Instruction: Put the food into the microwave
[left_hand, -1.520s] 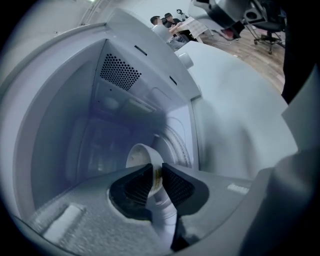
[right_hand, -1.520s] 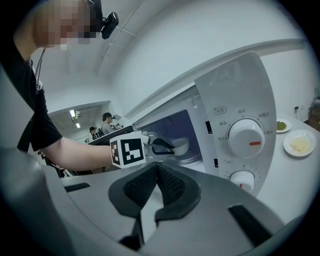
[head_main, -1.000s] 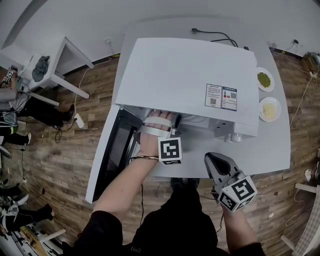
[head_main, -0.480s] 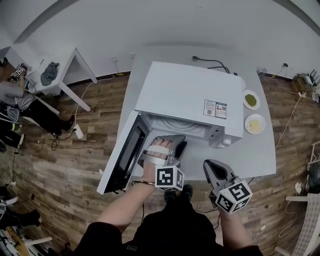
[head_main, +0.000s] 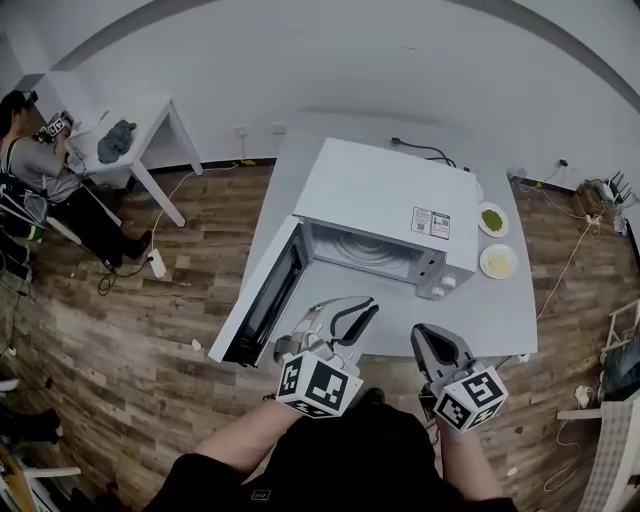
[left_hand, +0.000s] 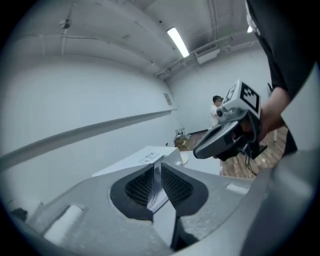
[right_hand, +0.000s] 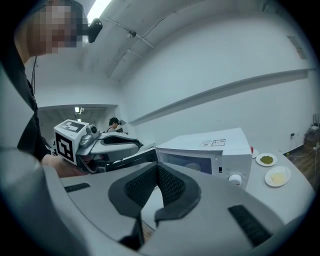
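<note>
The counter (head_main: 505, 325) carries the microwave (head_main: 385, 195), whose door (head_main: 268, 298) stands swung wide to the left, so I judge the cavity ready and loading the next step. The food sits on two small plates on the counter just right of the microwave, green food (head_main: 492, 219) behind and yellow food (head_main: 498, 261) in front, both well apart from my grippers. I hold both grippers by the counter's near edge, clear of the door. The left gripper (head_main: 352, 312) has its jaws narrowly apart, having just been closing, with nothing between them. The right gripper (head_main: 424, 336) has its jaws together and empty; being nearer the plates, it suits the pickup.
</note>
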